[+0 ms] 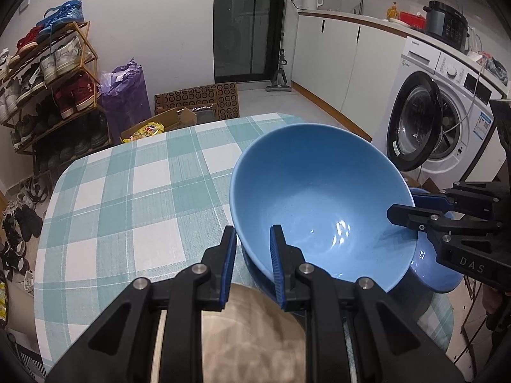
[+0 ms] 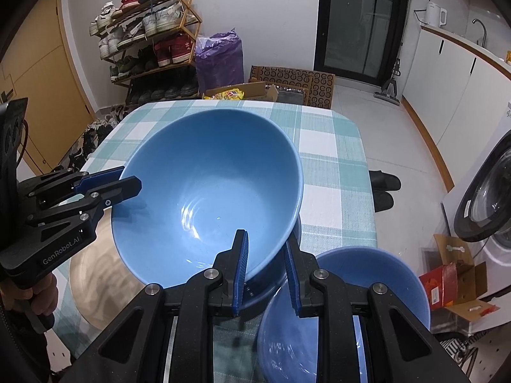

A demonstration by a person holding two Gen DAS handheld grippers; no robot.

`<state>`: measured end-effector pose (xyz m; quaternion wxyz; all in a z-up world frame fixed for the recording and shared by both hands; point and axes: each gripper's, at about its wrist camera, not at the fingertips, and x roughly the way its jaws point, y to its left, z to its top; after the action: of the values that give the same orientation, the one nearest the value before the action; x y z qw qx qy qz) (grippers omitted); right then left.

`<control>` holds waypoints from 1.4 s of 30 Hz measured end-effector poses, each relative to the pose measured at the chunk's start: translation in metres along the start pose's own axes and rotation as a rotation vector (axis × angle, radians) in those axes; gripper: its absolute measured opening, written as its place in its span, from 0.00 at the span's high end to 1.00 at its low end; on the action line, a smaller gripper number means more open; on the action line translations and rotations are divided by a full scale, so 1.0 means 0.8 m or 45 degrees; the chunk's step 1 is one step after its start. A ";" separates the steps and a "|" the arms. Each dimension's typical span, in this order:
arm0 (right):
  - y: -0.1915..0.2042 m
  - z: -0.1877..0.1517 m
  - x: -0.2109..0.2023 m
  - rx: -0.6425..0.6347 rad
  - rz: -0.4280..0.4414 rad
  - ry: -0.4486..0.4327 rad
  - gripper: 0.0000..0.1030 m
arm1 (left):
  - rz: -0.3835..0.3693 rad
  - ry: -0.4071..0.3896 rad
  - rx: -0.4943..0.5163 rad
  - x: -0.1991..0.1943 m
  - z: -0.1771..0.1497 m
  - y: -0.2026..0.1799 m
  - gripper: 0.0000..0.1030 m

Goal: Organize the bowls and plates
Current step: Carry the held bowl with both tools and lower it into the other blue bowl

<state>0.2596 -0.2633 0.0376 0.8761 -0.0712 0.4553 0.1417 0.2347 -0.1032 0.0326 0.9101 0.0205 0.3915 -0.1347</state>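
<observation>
Left wrist: both grippers (image 1: pixel 252 255) (image 2: pixel 265 260) pinch bowl (image 1: pixel 319 198) rim

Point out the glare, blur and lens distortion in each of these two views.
Left wrist view: white glare streaks inside the bowl; the tan plate beneath the left hand-held gripper is blurred; the table edges bow, corners vignette dark. Right wrist view: softer glare on the bowl's floor, the plate again blurred, door frame curved.
</observation>
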 end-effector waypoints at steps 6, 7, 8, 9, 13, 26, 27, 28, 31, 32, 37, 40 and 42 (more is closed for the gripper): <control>0.002 -0.002 0.010 -0.009 -0.009 0.033 0.78 | 0.002 0.021 0.003 0.006 -0.004 0.000 0.82; 0.003 -0.002 0.011 -0.012 -0.013 0.037 0.78 | 0.001 0.022 0.006 0.007 -0.004 0.000 0.82; 0.004 -0.001 0.012 -0.015 -0.016 0.038 0.78 | 0.002 0.023 0.009 0.008 -0.004 0.000 0.82; 0.004 -0.001 0.013 -0.015 -0.017 0.039 0.78 | 0.001 0.025 0.011 0.008 -0.004 0.000 0.82; 0.005 -0.001 0.020 -0.017 -0.028 0.057 0.78 | -0.006 0.031 0.015 0.010 -0.005 -0.001 0.82; 0.007 -0.004 0.034 -0.045 -0.067 0.090 0.78 | -0.011 0.061 0.034 0.019 -0.011 -0.005 0.82; 0.007 -0.005 0.036 -0.047 -0.073 0.094 0.78 | -0.011 0.063 0.036 0.019 -0.011 -0.006 0.82; 0.007 -0.005 0.038 -0.049 -0.078 0.099 0.78 | -0.010 0.065 0.037 0.020 -0.012 -0.006 0.82; 0.006 -0.006 0.041 -0.050 -0.077 0.109 0.78 | -0.012 0.073 0.038 0.022 -0.013 -0.005 0.82; 0.005 -0.006 0.042 -0.050 -0.076 0.112 0.78 | -0.011 0.077 0.039 0.023 -0.013 -0.006 0.82; 0.004 -0.008 0.045 -0.054 -0.077 0.121 0.78 | -0.012 0.089 0.043 0.027 -0.016 -0.006 0.82; 0.004 -0.008 0.046 -0.058 -0.085 0.126 0.78 | -0.015 0.093 0.045 0.028 -0.017 -0.007 0.82; 0.005 -0.009 0.046 -0.060 -0.089 0.131 0.78 | -0.015 0.097 0.051 0.029 -0.017 -0.007 0.82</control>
<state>0.2731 -0.2546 0.0031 0.8541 -0.1150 0.4933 0.1178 0.2389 -0.1117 0.0065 0.8930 0.0414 0.4234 -0.1469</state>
